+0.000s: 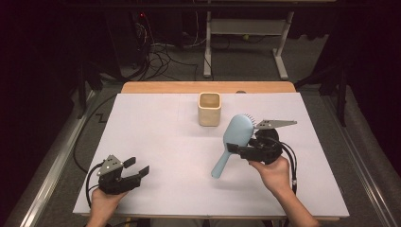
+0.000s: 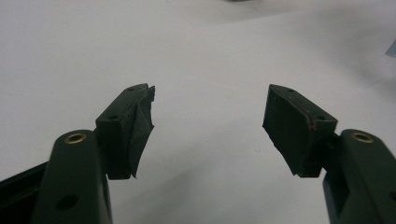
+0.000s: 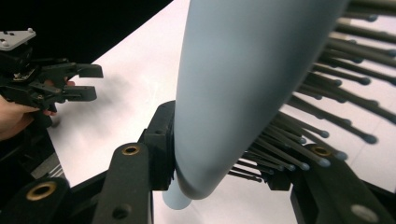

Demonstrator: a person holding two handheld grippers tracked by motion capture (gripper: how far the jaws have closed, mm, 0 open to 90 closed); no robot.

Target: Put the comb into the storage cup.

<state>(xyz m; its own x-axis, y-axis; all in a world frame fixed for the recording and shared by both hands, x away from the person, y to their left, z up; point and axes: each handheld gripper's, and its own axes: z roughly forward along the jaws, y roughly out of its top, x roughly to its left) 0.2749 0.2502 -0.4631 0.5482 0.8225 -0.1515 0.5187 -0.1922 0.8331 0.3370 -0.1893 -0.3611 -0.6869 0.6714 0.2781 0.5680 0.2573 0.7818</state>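
Cup (image 1: 209, 109) stands empty; right tool (image 1: 235, 148) pinches hairbrush (image 1: 235, 137), left tool (image 1: 139, 167) spread.

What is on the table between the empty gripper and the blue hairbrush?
Nothing: in the high view, bare white table lies between the left gripper and the hairbrush.

Your right gripper (image 1: 235, 148) is black, with a grey plate on top, and the hairbrush (image 1: 235, 135) between its jaws is pale blue, its bristles dark grey with blue-grey tips. Beyond that gripper stands a cream cup (image 1: 209, 109). Your left gripper (image 1: 138, 166) is black too, with brass-coloured screw rings. Beneath both, the table (image 1: 156, 132) is plain white, with a light wooden far edge.
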